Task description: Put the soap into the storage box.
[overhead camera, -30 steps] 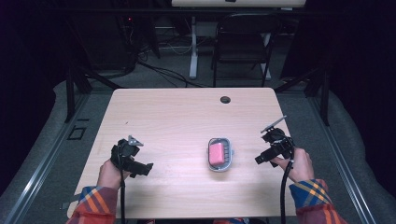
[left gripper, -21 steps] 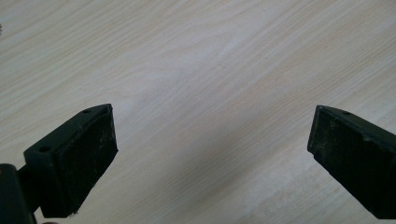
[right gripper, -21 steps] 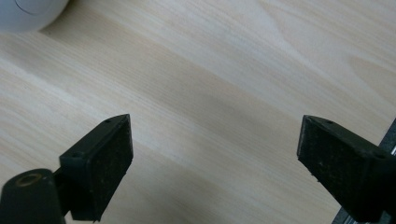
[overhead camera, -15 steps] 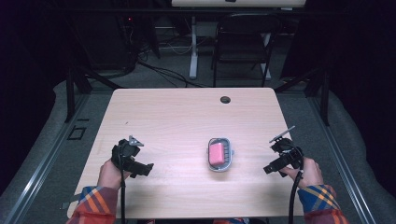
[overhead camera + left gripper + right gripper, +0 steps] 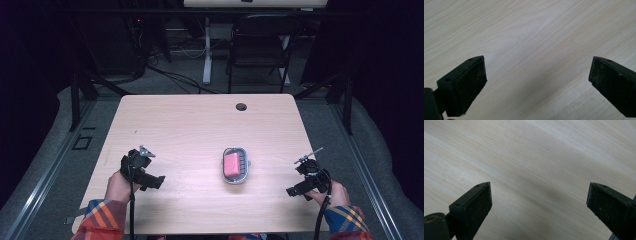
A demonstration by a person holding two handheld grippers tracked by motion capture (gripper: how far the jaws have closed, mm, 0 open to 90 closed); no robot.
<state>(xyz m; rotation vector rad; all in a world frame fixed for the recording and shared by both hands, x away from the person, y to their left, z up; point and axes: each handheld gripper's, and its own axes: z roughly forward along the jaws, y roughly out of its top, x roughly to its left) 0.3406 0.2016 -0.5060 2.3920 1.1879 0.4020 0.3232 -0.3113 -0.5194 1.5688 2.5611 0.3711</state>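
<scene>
Grippers first: the left gripper and the right gripper both sit low near the front edge of the pale wooden table, each with its jaws spread wide and nothing between them, just bare wood grain under the black pads in the gripper views. The thing to go for looks like the small clear plastic container with a pink block inside, sitting about mid-table between the two hands, a bit nearer the right one and well apart from both. My guess is the next move is a reach in, so I'd come at it square across the short sides and keep the jaws wide until they straddle the rim. Count: one container, one pink block, two grippers, one dark round grommet hole near the far edge.
</scene>
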